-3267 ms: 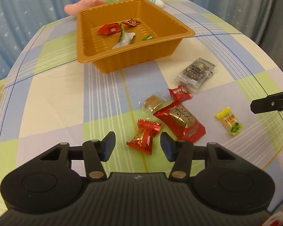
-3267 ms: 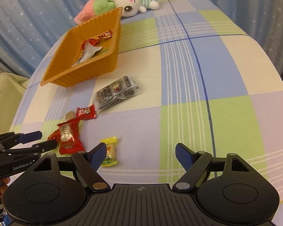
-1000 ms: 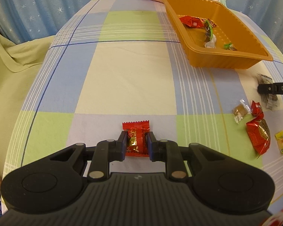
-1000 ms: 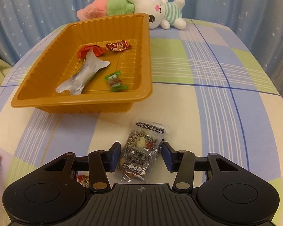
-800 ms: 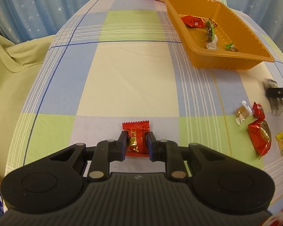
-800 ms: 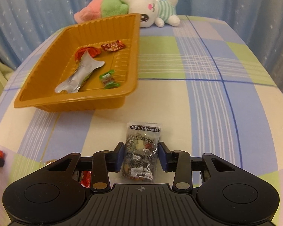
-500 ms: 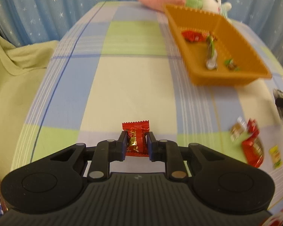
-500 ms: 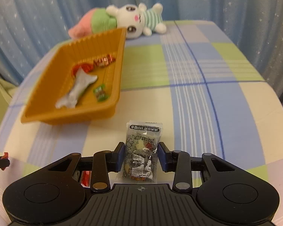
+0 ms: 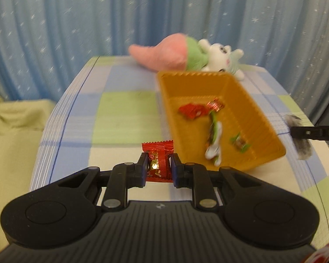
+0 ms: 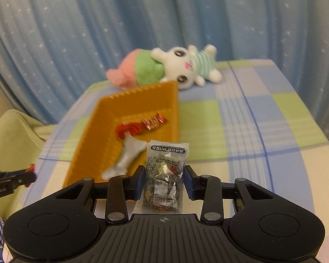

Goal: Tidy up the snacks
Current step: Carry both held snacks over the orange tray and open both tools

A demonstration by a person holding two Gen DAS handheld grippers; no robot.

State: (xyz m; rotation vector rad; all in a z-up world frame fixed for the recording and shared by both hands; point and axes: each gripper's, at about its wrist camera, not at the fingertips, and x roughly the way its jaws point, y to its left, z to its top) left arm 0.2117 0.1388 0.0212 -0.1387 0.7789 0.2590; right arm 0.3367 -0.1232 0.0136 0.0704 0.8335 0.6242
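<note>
My left gripper is shut on a red candy packet and holds it in the air, just left of the orange tray. My right gripper is shut on a clear packet of mixed nuts and holds it above the table, at the tray's near right side. The tray holds several snacks: red wrappers, a silver packet and a small green candy. The right gripper with its packet shows at the right edge of the left wrist view. The left gripper shows at the left edge of the right wrist view.
A pink, green and white plush toy lies behind the tray at the table's far edge. The checked tablecloth covers the table. A blue starred curtain hangs behind. A pale green cloth lies beyond the left table edge.
Both grippers have risen and tilted up with their packets held, and moved closer to the tray. The loose snacks on the table have dropped out of view.
</note>
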